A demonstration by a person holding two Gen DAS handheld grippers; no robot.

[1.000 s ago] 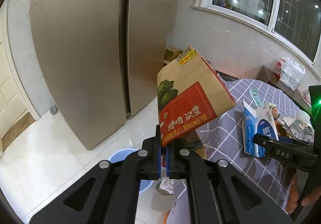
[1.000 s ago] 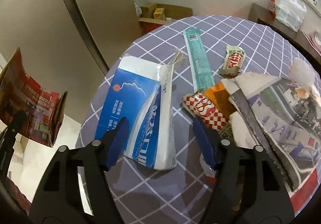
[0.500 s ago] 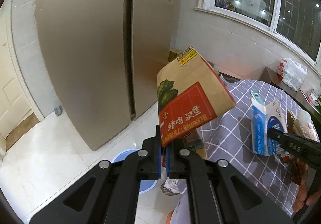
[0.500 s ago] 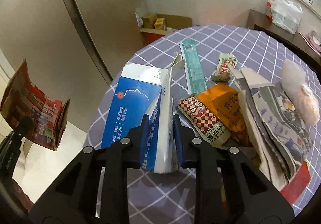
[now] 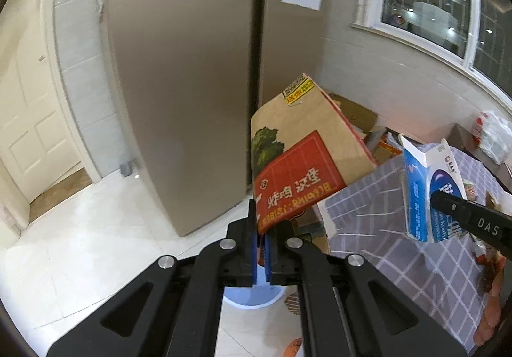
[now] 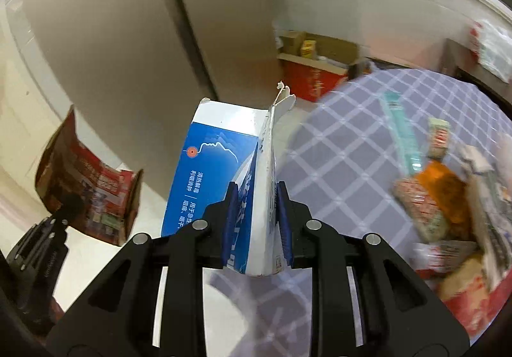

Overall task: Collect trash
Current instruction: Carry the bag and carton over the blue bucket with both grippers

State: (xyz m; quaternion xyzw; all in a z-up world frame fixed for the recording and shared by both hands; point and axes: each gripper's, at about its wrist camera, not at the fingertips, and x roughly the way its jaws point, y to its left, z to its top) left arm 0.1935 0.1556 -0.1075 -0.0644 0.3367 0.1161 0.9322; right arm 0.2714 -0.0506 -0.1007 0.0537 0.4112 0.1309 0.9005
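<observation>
My left gripper (image 5: 263, 245) is shut on a flattened brown and red carton (image 5: 300, 158), held up in the air above the floor; the same carton (image 6: 86, 187) shows at the left of the right wrist view. My right gripper (image 6: 256, 213) is shut on a torn blue and white box (image 6: 224, 177), lifted off the checked tablecloth (image 6: 345, 145); that box (image 5: 428, 190) hangs at the right of the left wrist view. Below my left fingers lies a pale blue bin (image 5: 252, 296) on the floor.
Several wrappers and a newspaper (image 6: 448, 203) lie on the round table. A long teal packet (image 6: 400, 129) lies further back. A tall brown fridge (image 5: 179, 68) stands ahead, cardboard boxes (image 6: 316, 62) sit against the wall, and a white door (image 5: 28, 120) is at left.
My right gripper closed on the blue and white box and lifted it off the table toward the left. My left gripper swung a little with the carton still in it.
</observation>
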